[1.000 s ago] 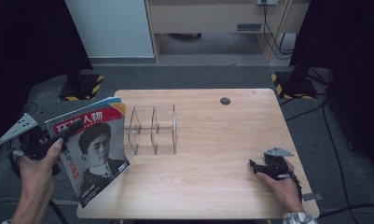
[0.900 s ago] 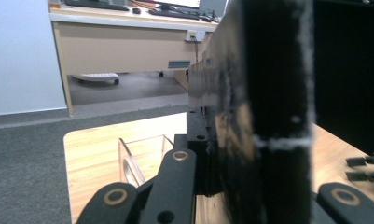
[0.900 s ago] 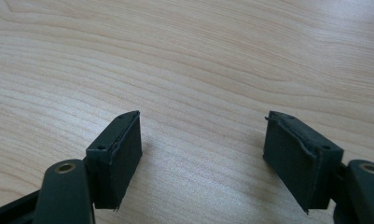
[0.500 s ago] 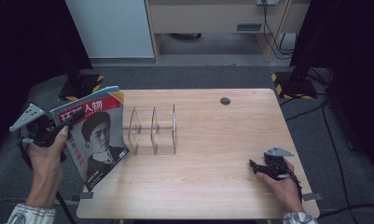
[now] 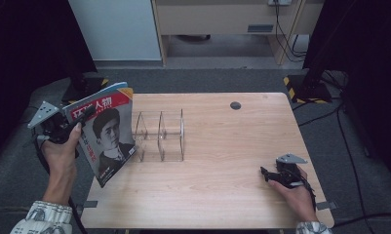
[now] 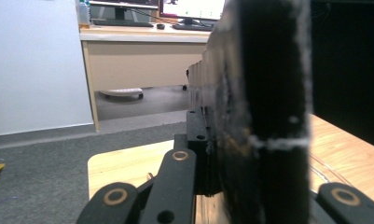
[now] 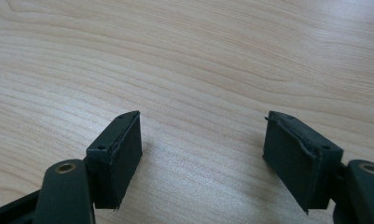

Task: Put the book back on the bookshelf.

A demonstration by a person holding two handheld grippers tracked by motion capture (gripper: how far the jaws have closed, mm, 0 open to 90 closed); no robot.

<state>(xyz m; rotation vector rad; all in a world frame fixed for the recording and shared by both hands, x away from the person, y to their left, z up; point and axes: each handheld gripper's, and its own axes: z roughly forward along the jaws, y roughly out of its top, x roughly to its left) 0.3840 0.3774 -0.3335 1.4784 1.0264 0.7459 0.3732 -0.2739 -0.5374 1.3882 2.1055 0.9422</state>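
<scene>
- At the counter's [image 5: 222, 190] left edge, the left gripper [image 5: 81, 120] clamps a magazine [image 5: 105, 134] tilted upright, just beside a clear rack [image 5: 160, 136].
- Left gripper view – jaws pinch the magazine's edge, blurred and dark.
- Right gripper [image 7: 201, 154] rests low on the counter – jaws wide, holding nothing.

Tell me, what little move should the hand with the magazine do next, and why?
Probably swing the magazine a bit right, toward the clear rack beside it. The left gripper holds the magazine upright at the table's left edge, short of the rack's slots. The right gripper rests open on the table.
</scene>
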